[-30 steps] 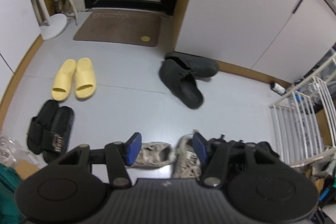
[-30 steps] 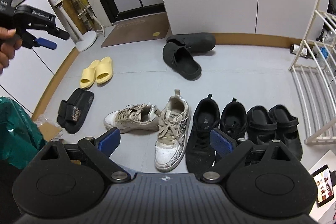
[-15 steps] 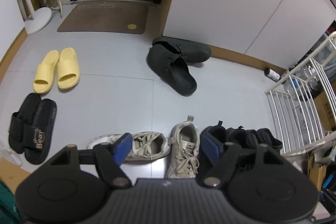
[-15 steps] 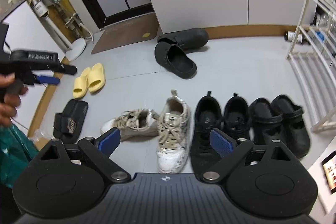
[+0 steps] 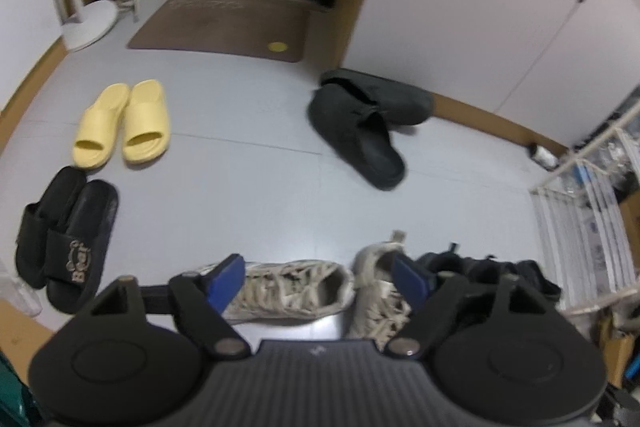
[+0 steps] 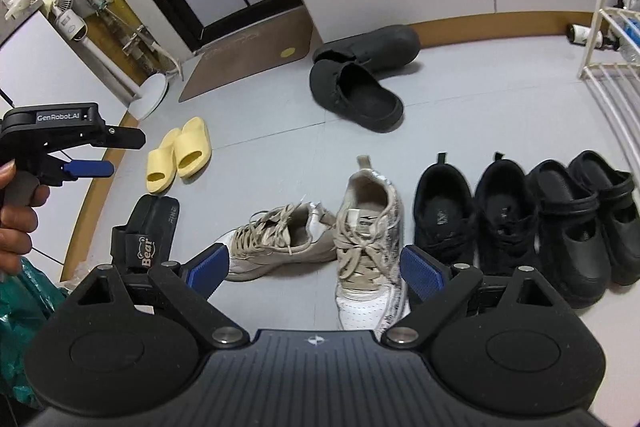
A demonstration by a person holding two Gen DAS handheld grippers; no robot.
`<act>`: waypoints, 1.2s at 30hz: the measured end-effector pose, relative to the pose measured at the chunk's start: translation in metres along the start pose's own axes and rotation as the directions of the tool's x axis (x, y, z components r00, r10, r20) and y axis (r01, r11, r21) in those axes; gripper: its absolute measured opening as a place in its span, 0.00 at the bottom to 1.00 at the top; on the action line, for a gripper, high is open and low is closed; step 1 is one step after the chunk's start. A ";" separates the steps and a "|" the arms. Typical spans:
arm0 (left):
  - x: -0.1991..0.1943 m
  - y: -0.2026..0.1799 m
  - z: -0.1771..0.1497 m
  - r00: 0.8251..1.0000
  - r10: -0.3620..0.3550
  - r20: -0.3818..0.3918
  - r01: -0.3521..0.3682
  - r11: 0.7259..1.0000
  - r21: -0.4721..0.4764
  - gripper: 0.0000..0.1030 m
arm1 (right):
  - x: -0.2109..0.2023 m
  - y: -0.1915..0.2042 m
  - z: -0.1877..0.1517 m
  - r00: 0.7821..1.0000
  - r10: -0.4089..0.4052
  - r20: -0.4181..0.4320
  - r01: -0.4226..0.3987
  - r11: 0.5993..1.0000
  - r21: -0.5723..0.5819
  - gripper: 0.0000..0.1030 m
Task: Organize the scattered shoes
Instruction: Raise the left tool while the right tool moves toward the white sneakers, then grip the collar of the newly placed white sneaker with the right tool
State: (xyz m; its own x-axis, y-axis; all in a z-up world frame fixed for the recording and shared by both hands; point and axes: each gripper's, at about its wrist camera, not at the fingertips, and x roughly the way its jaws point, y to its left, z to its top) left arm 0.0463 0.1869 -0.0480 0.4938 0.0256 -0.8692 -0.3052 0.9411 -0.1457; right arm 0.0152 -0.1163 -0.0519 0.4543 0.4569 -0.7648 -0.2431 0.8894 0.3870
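Two beige sneakers lie apart in angle: one on its side (image 5: 292, 291) (image 6: 280, 243), the other upright (image 5: 380, 295) (image 6: 368, 239). My left gripper (image 5: 318, 277) hovers above them, its jaws opening with nothing gripped; a hand holds it at the left of the right wrist view. My right gripper (image 6: 315, 269) stands open over the same sneakers. Black sneakers (image 6: 472, 215) and black strap shoes (image 6: 584, 223) are lined up to the right. Dark clogs (image 5: 360, 131) lie crossed by the wall. Yellow slides (image 5: 124, 123) and black slides (image 5: 68, 231) sit paired at the left.
A brown doormat (image 5: 224, 27) lies before the dark door. A white wire rack (image 5: 580, 227) stands at the right, with a small bottle (image 6: 580, 35) beside it. A fan's round base (image 5: 88, 23) is at the far left, and a green bag (image 6: 24, 307) is near my left hand.
Both grippers have sunk toward the floor, so the sneakers look larger. The left gripper's jaws have spread wider. No shoe has moved.
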 end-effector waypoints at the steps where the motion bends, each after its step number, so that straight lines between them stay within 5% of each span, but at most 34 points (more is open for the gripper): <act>1: 0.002 0.000 0.001 1.000 0.002 -0.001 -0.002 1.000 0.004 0.83 | 0.005 0.000 -0.003 1.000 -0.002 0.012 0.001 1.000 0.006 0.92; 11: 0.019 0.007 0.005 0.999 0.026 -0.038 -0.025 0.999 0.026 0.83 | 0.070 -0.005 -0.012 0.999 0.041 -0.004 -0.041 0.999 -0.026 0.92; 19: 0.015 0.026 0.013 0.999 0.033 -0.039 -0.035 0.998 -0.054 0.83 | 0.134 -0.006 -0.029 0.999 0.030 0.043 -0.031 0.999 0.044 0.92; 27: 0.021 0.031 0.026 0.997 0.075 -0.022 -0.077 0.993 -0.089 0.83 | 0.187 0.011 -0.054 0.989 0.150 -0.004 -0.149 0.980 0.132 0.92; 31: 0.031 0.027 0.027 0.998 0.034 -0.050 -0.040 0.991 -0.128 0.83 | 0.219 0.024 -0.064 0.986 0.166 -0.012 -0.163 0.977 0.135 0.91; 36: 0.035 0.016 0.029 0.998 0.047 -0.049 -0.050 0.996 -0.072 0.83 | 0.246 0.029 -0.072 0.985 0.169 0.023 -0.171 0.969 0.180 0.91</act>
State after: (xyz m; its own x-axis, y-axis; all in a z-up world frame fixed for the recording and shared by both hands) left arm 0.0820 0.2128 -0.0676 0.4388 0.0530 -0.8970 -0.3878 0.9117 -0.1358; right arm 0.0583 0.0212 -0.2660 0.4262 0.6012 -0.6760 -0.1589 0.7854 0.5983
